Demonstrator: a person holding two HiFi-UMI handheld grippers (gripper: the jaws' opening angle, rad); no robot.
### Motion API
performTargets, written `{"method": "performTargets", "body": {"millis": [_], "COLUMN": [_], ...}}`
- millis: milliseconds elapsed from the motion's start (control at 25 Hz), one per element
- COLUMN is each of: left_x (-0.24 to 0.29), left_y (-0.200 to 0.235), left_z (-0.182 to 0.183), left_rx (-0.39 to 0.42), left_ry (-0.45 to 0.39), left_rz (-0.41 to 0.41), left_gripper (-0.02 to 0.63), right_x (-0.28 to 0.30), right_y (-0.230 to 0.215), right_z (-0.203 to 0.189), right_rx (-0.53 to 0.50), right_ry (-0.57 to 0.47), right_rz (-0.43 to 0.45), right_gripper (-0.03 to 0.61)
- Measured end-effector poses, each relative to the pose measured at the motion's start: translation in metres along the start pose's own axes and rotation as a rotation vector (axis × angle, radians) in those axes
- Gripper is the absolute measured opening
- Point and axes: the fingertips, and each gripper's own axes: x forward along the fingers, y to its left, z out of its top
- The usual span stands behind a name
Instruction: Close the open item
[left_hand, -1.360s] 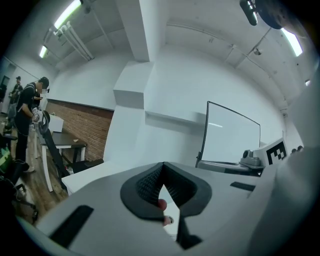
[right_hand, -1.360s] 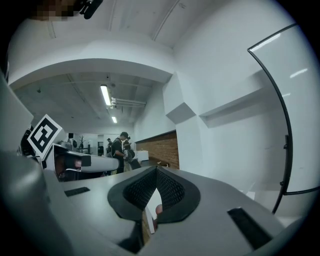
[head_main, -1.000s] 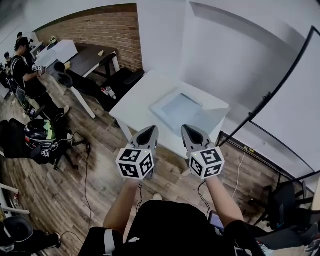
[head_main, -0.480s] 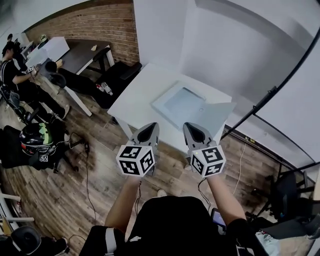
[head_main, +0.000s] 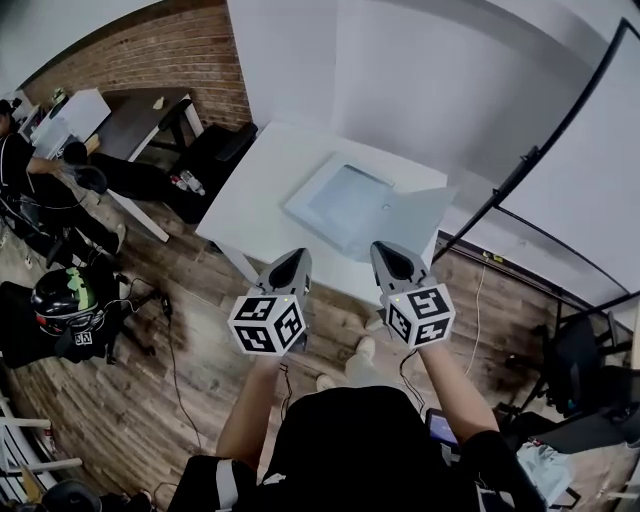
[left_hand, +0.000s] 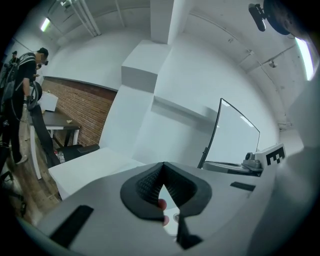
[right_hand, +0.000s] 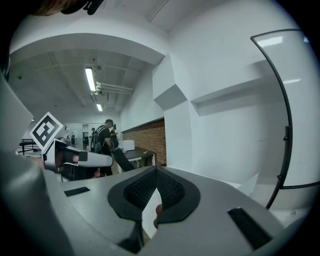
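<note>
- The open box (head_main: 345, 203) lies flat on the white bench (head_main: 258, 195), ahead of both tools, its lid flap (head_main: 418, 216) splayed to the right.
- It looks light, thin and bendy; I'd nudge the flap's free edge over, not pinch it.
- My left tool (head_main: 292, 266) and right tool (head_main: 390, 256) point forward side by side near the bench's edge, jaws together, holding nothing.

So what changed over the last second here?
The head view swung slightly; nothing was taken hold of or let go. The left gripper and right gripper stay raised side by side, jaws together and empty; the open box lies untouched on the table.
</note>
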Motion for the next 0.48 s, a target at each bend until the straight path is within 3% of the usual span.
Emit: {"method": "performTargets", "body": {"millis": [480], "left_x": [0.085], "left_y": [-0.058], "left_z": [-0.013], "left_rx": [0.052], "left_ry": [0.075], "left_rz": [-0.109], "left_gripper": [0.011], "right_x": [-0.021], "right_y": [-0.105], "right_z": [-0.012], "right_rx": [0.064], "right_ry": [-0.006], "right_rz": [-0.144], "right_gripper": [0.04]}}
